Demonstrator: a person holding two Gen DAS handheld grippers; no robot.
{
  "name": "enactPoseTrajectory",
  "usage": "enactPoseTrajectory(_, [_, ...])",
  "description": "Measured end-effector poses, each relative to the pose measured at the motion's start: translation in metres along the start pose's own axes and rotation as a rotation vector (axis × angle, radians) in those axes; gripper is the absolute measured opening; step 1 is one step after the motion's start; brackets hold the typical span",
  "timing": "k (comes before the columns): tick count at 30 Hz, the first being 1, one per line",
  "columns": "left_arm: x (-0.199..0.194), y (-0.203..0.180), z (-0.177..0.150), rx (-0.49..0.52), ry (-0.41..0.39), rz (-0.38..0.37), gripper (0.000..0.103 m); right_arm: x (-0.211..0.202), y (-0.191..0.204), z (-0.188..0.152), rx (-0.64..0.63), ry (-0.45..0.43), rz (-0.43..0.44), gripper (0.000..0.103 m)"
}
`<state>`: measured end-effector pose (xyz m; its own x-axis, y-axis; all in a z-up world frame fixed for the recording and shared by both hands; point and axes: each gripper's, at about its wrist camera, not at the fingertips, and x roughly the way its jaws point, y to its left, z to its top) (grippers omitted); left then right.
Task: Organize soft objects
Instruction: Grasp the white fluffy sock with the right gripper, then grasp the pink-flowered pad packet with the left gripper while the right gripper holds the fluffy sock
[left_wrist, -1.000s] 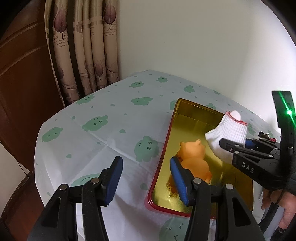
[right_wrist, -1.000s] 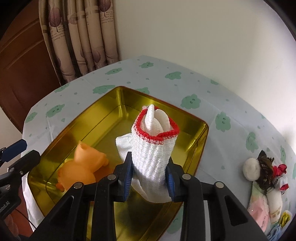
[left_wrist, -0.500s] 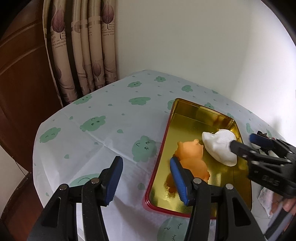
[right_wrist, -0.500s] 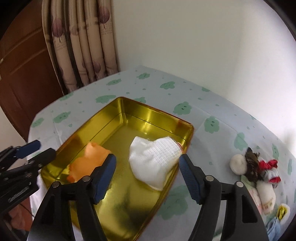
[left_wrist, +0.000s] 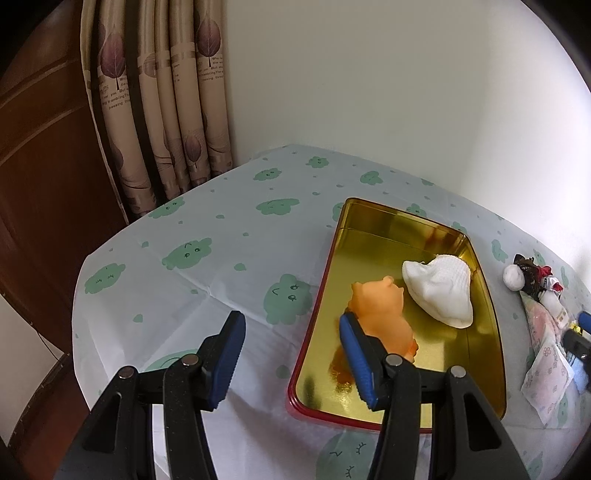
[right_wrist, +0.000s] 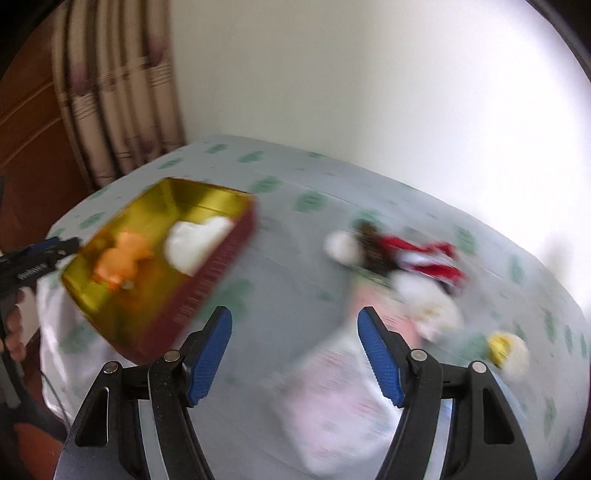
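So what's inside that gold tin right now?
Inside the gold tin lie an orange toy animal and a white knitted sock, side by side. The floor under them is covered.

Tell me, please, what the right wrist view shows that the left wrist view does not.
Only the right wrist view shows the yellow-and-white soft item, the right gripper's empty open jaws and the tray's red outer wall. Only the left wrist view shows the left gripper open, holding nothing. Both show the gold tray holding the orange toy and the white sock, and the toy pile.
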<state>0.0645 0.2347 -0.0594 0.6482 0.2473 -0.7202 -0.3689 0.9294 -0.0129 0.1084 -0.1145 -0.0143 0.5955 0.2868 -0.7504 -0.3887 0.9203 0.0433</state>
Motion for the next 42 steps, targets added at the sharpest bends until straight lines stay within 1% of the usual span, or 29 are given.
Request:
enactPoseTrajectory(5, [-0.002,-0.003,0.0,0.016,-0.008,-0.007,0.054,-0.011,-0.065,-0.017,0.084,0.026,-0.12,0.068])
enactPoseTrajectory(9, [-0.004,-0.007,0.0,0.033,-0.024,-0.025,0.054,-0.012,-0.119,-0.03,0.16,0.038,-0.21,0.068])
enactPoseTrajectory(11, [-0.007,-0.011,0.0,0.053,-0.042,-0.02,0.054,-0.008,-0.143,-0.037,0.198,0.057,-0.234,0.068])
enactPoseTrajectory(14, [-0.009,-0.018,-0.001,0.086,-0.06,-0.029,0.054,0.0,-0.168,-0.046,0.254,0.07,-0.243,0.068])
enactPoseTrajectory(17, [-0.01,-0.027,-0.004,0.127,-0.067,-0.026,0.054,0.011,-0.185,-0.052,0.283,0.078,-0.247,0.068])
enactPoseTrajectory(21, [-0.014,-0.039,-0.006,0.167,-0.071,-0.023,0.054,0.029,-0.198,-0.052,0.302,0.094,-0.246,0.068])
enactPoseTrajectory(27, [-0.026,-0.062,-0.01,0.226,-0.07,-0.043,0.054,0.046,-0.211,-0.054,0.315,0.102,-0.241,0.067])
enactPoseTrajectory(28, [-0.028,-0.067,-0.011,0.236,-0.07,-0.053,0.054,0.048,-0.212,-0.054,0.316,0.104,-0.242,0.066])
enactPoseTrajectory(29, [-0.029,-0.072,-0.011,0.244,-0.069,-0.062,0.054,0.051,-0.214,-0.055,0.315,0.105,-0.244,0.059])
enactPoseTrajectory(30, [-0.031,-0.077,-0.012,0.25,-0.066,-0.072,0.054,0.053,-0.215,-0.055,0.314,0.107,-0.244,0.048])
enactPoseTrajectory(31, [-0.031,-0.084,-0.014,0.255,-0.057,-0.091,0.054,0.055,-0.216,-0.056,0.314,0.112,-0.239,0.045])
enactPoseTrajectory(33, [-0.031,-0.097,-0.019,0.274,-0.044,-0.121,0.054,0.055,-0.216,-0.057,0.307,0.103,-0.238,0.041])
enactPoseTrajectory(36, [-0.03,-0.119,-0.028,0.322,-0.024,-0.15,0.054,0.053,-0.211,-0.056,0.274,0.088,-0.25,0.038])
enactPoseTrajectory(39, [-0.033,-0.144,-0.039,0.374,-0.01,-0.199,0.054,0.043,-0.209,-0.058,0.267,0.048,-0.274,0.037])
enactPoseTrajectory(42, [-0.038,-0.172,-0.052,0.43,0.005,-0.284,0.054,0.025,-0.212,-0.061,0.319,-0.002,-0.273,0.037])
